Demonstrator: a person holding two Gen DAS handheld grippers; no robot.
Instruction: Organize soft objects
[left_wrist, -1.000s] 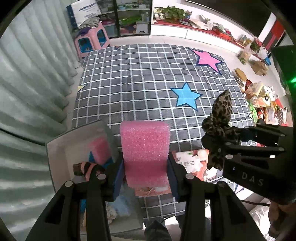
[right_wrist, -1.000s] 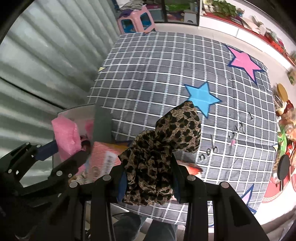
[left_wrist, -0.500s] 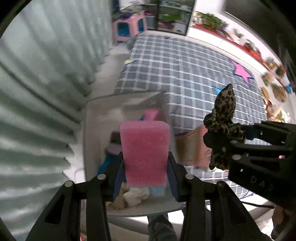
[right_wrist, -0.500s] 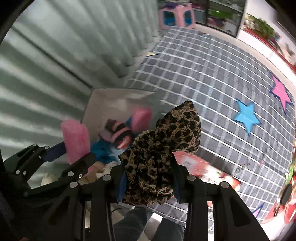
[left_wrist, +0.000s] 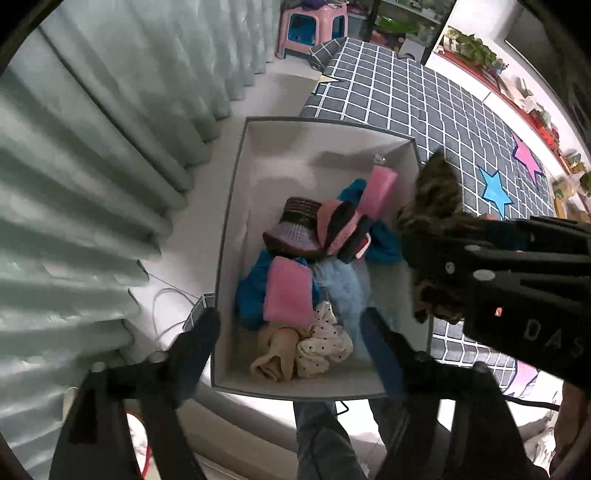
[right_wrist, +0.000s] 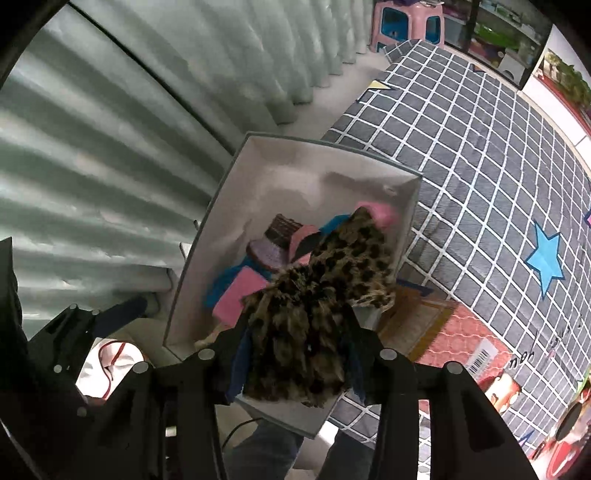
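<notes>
The left gripper (left_wrist: 291, 332) has just spread its jaws wide over the white box (left_wrist: 236, 206); nothing is between them now, and the pink foam block (left_wrist: 288, 295) they pinched half a second ago lies in the box on the blue cloth, so that piece looks put away. The right gripper (right_wrist: 295, 354), its jaws having just eased apart slightly, has the leopard-print plush fabric (right_wrist: 325, 295) between them above the box's near corner, probably next to drop. Beyond lies the grey checked mat (right_wrist: 480, 177).
</notes>
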